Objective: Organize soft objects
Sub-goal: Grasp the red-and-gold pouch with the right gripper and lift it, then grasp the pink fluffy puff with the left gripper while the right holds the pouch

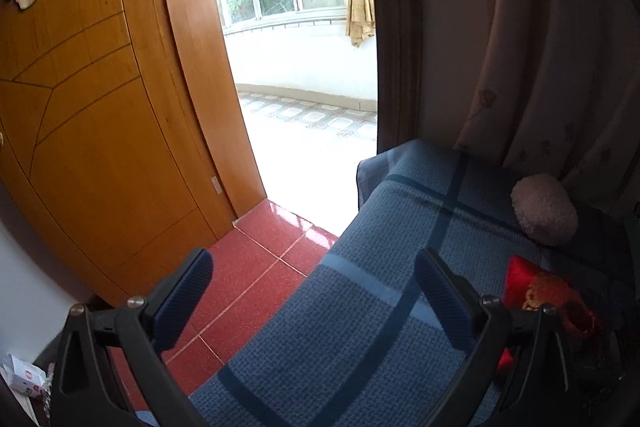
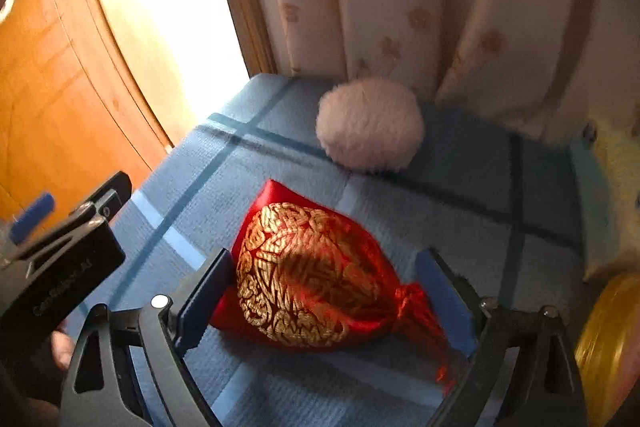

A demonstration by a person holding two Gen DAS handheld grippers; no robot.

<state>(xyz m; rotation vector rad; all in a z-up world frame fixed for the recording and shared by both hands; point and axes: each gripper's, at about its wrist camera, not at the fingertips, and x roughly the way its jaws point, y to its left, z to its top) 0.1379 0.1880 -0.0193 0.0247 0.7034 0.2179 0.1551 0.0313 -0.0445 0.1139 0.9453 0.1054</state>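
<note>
A red satin pouch with gold embroidery (image 2: 308, 267) lies on the blue checked bedspread (image 2: 440, 227). My right gripper (image 2: 324, 267) is open, its jaws on either side of the pouch, not closed on it. A fluffy pink ball (image 2: 370, 123) rests further back near the curtain. In the left wrist view my left gripper (image 1: 316, 279) is open and empty above the bed's edge; the pink ball (image 1: 544, 209) and the red pouch (image 1: 544, 291) lie to its right. The left gripper's body (image 2: 60, 267) shows at the left of the right wrist view.
A wooden door (image 1: 100, 107) stands open on the left, beside a bright balcony doorway (image 1: 300, 67). Red floor tiles (image 1: 248, 279) lie below the bed. A pale curtain (image 2: 440, 7) hangs behind the bed. Yellow soft items (image 2: 612, 339) sit at the right edge.
</note>
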